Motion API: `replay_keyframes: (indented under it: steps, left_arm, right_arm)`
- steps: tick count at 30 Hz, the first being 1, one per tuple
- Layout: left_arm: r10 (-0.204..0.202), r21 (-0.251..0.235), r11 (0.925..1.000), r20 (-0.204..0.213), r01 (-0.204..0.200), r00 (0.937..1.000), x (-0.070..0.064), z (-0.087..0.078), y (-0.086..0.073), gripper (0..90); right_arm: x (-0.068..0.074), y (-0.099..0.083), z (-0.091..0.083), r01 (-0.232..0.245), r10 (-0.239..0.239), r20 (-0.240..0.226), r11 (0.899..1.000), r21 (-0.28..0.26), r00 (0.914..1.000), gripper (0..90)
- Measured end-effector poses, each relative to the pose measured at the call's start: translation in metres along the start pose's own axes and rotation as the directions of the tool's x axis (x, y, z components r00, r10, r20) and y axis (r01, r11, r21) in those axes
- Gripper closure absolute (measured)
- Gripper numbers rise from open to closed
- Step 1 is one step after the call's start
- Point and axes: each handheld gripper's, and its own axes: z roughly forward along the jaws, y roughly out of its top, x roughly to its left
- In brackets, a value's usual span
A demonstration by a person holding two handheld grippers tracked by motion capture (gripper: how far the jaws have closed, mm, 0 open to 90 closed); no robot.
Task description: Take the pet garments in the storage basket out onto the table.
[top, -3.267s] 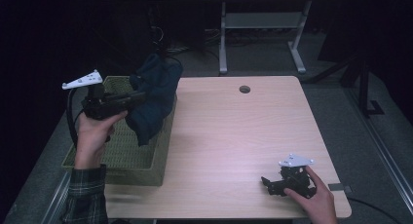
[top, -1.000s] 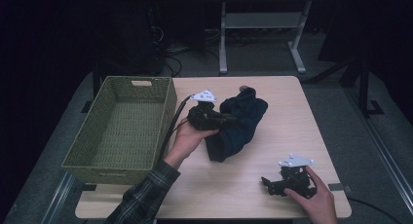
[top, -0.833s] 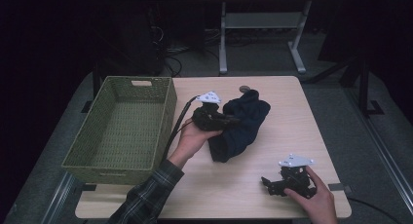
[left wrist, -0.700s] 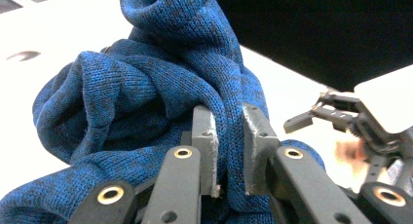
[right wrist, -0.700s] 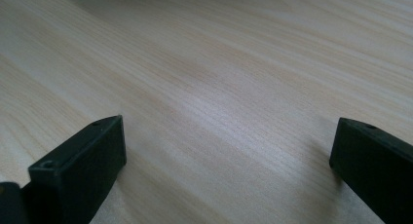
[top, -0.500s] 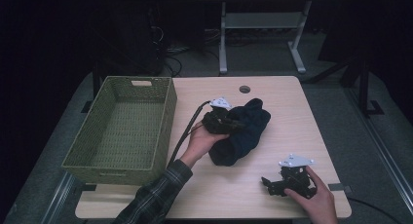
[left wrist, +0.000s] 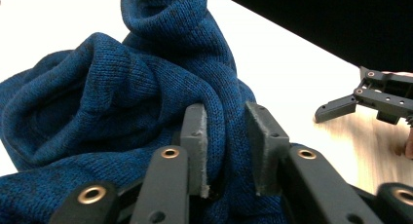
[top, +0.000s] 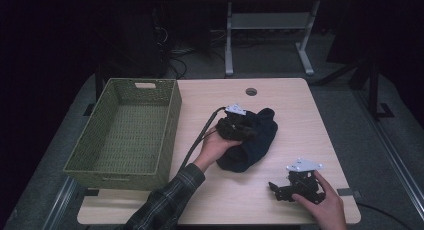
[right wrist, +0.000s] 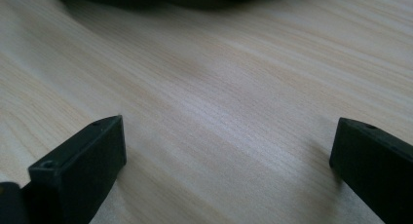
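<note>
My sleeve [top: 165, 202] is dark plaid — the knit sweater [left wrist: 122, 112] deep blue, the woven basket [top: 125, 135] olive green, the table [top: 300, 115] pale wood-grain.

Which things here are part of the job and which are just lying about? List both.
In the job:
- blue knitted garment
- left tongs, clamped on a fold of it
- green woven basket

Lying about:
- right tongs, open, resting on the table

Dark blue knitted garment [top: 251, 140], crumpled in a heap, mid-table [top: 300, 110], beside basket [top: 125, 135]
</note>
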Motion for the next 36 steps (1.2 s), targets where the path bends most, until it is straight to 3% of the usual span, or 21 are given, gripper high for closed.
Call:
replay_keyframes:
  steps: [6, 15, 20, 26, 36]
  left_arm:
    - [-0.019, -0.017, 0.9997, -0.019, 0.018, 0.9996, 0.002, -0.001, 0.0, 54.4]
    - [0.033, -0.028, 0.999, -0.042, -0.034, 0.9986, -0.001, -0.01, 0.001, 27.2]
    - [0.044, -0.017, 0.9988, -0.073, -0.046, 0.9964, -0.005, -0.016, 0.0, 18.3]
    - [0.06, -0.003, 0.9981, -0.095, -0.061, 0.9937, -0.007, -0.026, -0.004, 16.7]
    - [0.044, -0.016, 0.9988, -0.114, -0.046, 0.9924, -0.017, -0.049, -0.023, 16.7]
  right_arm:
    - [0.0, 0.0, 0.0, 0.0, 0.0, 0.0, 1.0, 0.0, 1.0, 0.0]
    - [0.0, 0.0, 0.0, 0.0, 0.0, 0.0, 1.0, 0.0, 1.0, 0.0]
    - [0.0, 0.0, 0.0, 0.0, 0.0, 0.0, 1.0, 0.0, 1.0, 0.0]
    - [0.0, 0.0, 0.0, -0.004, 0.004, -0.001, 1.0, 0.002, 1.0, 0.0]
    - [0.0, 0.0, 0.0, 0.001, -0.001, -0.002, 1.0, 0.002, 1.0, 0.0]
